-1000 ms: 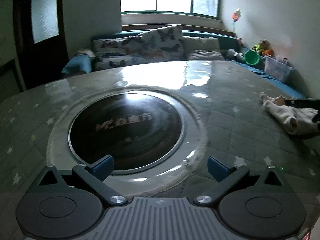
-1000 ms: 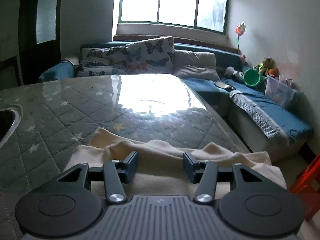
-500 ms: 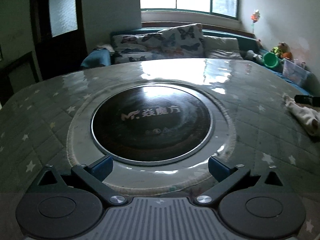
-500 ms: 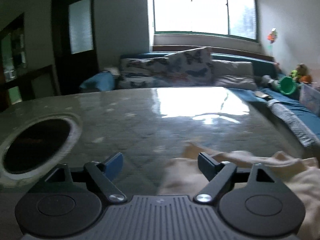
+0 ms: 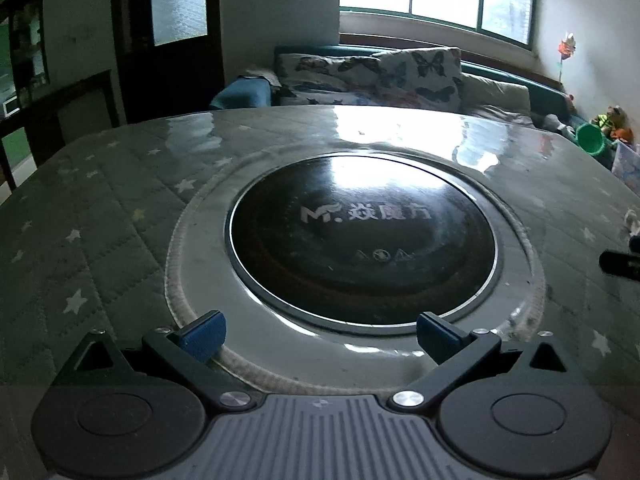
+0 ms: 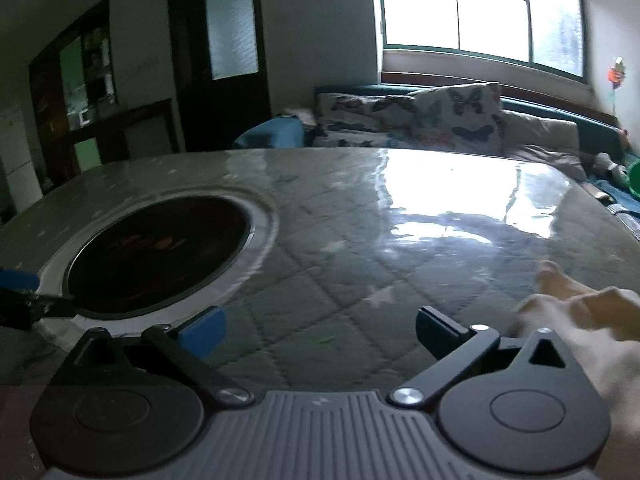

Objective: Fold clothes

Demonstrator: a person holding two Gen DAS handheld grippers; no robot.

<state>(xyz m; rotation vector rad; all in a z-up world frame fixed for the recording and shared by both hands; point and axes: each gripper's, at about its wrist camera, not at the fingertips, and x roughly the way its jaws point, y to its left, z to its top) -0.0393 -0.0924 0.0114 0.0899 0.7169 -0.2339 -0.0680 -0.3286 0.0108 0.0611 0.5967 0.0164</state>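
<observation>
Left wrist view looks across the wide counter (image 5: 100, 216), covered with a grey-green quilted cloth printed with pale stars under a glossy clear sheet that mirrors the window light. Set into the middle of the counter is a round black glass hob (image 5: 362, 240) with white lettering, ringed by a pale grey metal rim. Behind the counter runs a long blue sofa (image 5: 244, 94) carrying butterfly-print cushions (image 5: 420, 74), and a green plastic bucket (image 5: 591, 138) sits at the far right end near some toys.

The left claw (image 5: 318, 336) hangs just above the near rim of the hob, its two blue-tipped fingers spread wide apart with nothing between them.

Right wrist view shows the same counter (image 6: 320, 240) from further right, with the hob (image 6: 160, 252) off to the left. The crumpled cream cloth garment (image 6: 592, 320) lies on the counter at the lower right, beside and partly behind the right-hand finger of the right claw (image 6: 320, 330). That claw is also spread wide and grips nothing; whether its finger touches the fabric cannot be told, since the picture is blurred. A small pale bit of the garment (image 5: 631, 220) shows at the far right edge of the left wrist view.
</observation>
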